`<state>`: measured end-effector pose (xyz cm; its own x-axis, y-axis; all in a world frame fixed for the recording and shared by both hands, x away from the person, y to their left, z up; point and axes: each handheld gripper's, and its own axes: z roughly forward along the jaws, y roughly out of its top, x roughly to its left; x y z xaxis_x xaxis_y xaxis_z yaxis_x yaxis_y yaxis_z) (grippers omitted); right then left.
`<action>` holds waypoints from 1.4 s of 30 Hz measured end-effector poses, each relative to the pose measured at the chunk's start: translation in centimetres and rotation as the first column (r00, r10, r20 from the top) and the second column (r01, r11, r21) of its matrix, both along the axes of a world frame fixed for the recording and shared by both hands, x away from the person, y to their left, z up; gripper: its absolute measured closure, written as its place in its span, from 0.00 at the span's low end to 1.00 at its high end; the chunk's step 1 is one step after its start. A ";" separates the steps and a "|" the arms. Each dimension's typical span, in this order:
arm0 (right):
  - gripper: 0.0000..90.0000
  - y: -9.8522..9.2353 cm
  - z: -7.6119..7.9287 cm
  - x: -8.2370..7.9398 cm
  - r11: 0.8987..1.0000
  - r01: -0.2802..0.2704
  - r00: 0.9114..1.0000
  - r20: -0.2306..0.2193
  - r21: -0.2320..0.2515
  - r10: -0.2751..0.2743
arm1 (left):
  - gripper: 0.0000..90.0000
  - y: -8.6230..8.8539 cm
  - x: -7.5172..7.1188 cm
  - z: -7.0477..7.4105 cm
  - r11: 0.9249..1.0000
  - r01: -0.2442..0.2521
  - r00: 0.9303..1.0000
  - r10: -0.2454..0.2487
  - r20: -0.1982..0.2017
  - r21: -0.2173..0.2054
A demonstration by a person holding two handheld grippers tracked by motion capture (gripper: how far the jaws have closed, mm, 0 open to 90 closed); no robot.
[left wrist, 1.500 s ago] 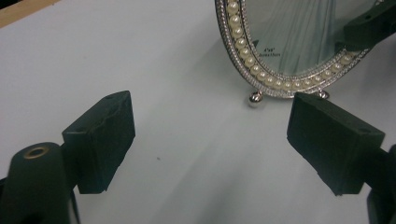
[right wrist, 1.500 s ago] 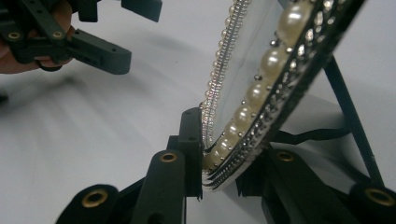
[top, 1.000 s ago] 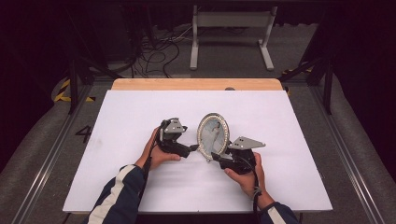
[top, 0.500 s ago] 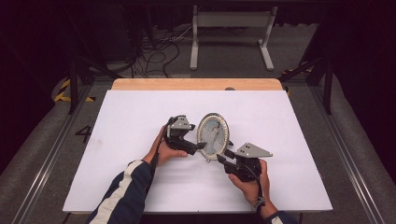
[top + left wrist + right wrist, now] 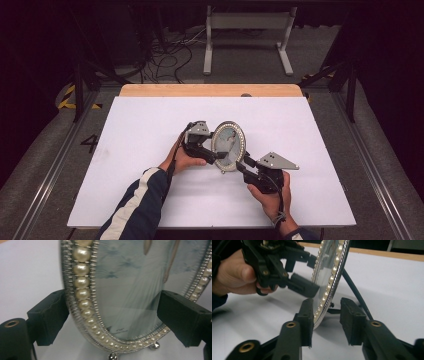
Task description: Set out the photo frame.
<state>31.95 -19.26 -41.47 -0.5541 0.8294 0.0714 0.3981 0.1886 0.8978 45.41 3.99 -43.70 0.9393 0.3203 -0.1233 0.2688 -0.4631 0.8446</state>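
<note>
White counter point(image 5: 140, 150) carries our oval pearl-rimmed frame point(image 5: 229, 145), upright. L gripper point(image 5: 214, 156) straddles frame, jaws wide. R gripper point(image 5: 242, 165), jaws just closing, one pad touching rim, not clamped.

The oval silver picture frame edged with a row of pearl beads point(image 5: 85, 305) stands upright and close up, its glass showing a pale bluish print with small writing near the bottom. Two small round silver feet at its lower rim rest on the white worktop point(image 5: 27, 272). The left hand-held gripper point(image 5: 110, 315) has its two black jaws on either side of the frame's lower part: the left jaw sits behind the beaded rim, touching or nearly touching it, while the right jaw stands in front of the glass near the opposite rim. Whether the pads press on the frame cannot be told.
</note>
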 end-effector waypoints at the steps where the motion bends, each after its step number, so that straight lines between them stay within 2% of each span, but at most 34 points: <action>1: 0.78 0.0 0.0 0.1 1.000 0.001 1.000 0.003 0.000 -0.001 | 0.12 -0.1 0.0 0.0 1.000 0.006 1.000 -0.006 -0.002 0.000; 4: 0.84 -0.1 0.1 0.3 1.000 -0.001 1.000 0.003 0.009 0.001 | 0.15 -0.3 -0.1 0.0 1.000 0.031 0.999 -0.031 -0.014 -0.003; 7: 0.85 -0.1 0.1 0.3 1.000 -0.005 1.000 0.004 0.006 0.005 | 0.16 -0.4 -0.1 0.1 0.999 0.033 0.999 -0.033 -0.016 0.004; 13: 0.85 -0.3 0.1 0.5 1.000 -0.007 1.000 -0.005 0.013 0.008 | 0.26 0.2 -0.1 0.2 0.999 0.038 0.999 -0.038 -0.026 0.002; 22: 0.86 -0.6 0.2 0.9 1.000 0.000 1.000 -0.017 0.009 0.001 | 0.28 0.8 -0.6 0.3 0.998 0.058 0.997 -0.058 -0.041 -0.010; 23: 0.86 -0.7 0.2 1.0 1.000 0.000 1.000 -0.021 0.012 0.001 | 0.29 1.1 -1.0 0.3 0.998 0.063 0.997 -0.064 -0.043 -0.025; 27: 0.86 -0.9 0.2 1.2 1.000 0.002 0.999 -0.033 0.023 -0.002 | 0.29 1.6 -1.3 0.4 0.996 0.080 0.996 -0.082 -0.037 -0.037; 29: 0.86 -1.0 0.1 1.4 1.000 -0.001 0.999 -0.033 0.024 0.002 | 0.30 1.8 -1.4 0.5 0.997 0.078 0.996 -0.079 -0.031 -0.020; 32: 0.86 -0.9 0.2 1.3 1.000 -0.001 1.000 -0.026 0.015 0.002 | 0.29 1.6 -1.4 0.5 0.998 0.065 0.998 -0.065 -0.011 -0.007; 34: 0.86 -0.8 0.2 1.3 1.000 -0.002 1.000 -0.021 0.012 0.002 | 0.26 1.4 -1.3 0.7 0.999 0.052 0.999 -0.052 0.004 -0.014; 37: 0.85 -0.8 0.2 1.3 1.000 -0.001 1.000 -0.018 0.012 0.001 | 0.23 1.1 -1.1 0.8 0.999 0.042 0.999 -0.042 0.000 -0.033; 38: 0.85 -0.8 0.3 1.2 1.000 -0.004 1.000 -0.010 0.010 0.004 | 0.23 1.0 -0.9 0.9 0.999 0.041 0.999 -0.042 -0.007 -0.035; 40: 0.88 -0.8 0.5 0.9 1.000 -0.011 1.000 0.017 0.021 0.011 | 0.22 0.7 -0.7 1.0 0.999 0.040 0.999 -0.040 -0.001 -0.033; 41: 0.90 -0.8 0.6 0.8 1.000 -0.005 0.999 0.036 0.011 0.005 | 0.23 0.6 -0.7 1.0 0.998 0.053 0.999 -0.052 0.006 -0.028; 42: 0.90 -0.8 0.6 0.8 1.000 -0.005 0.999 0.036 0.011 0.005 | 0.24 0.6 -0.7 1.0 0.998 0.053 0.999 -0.052 0.006 -0.028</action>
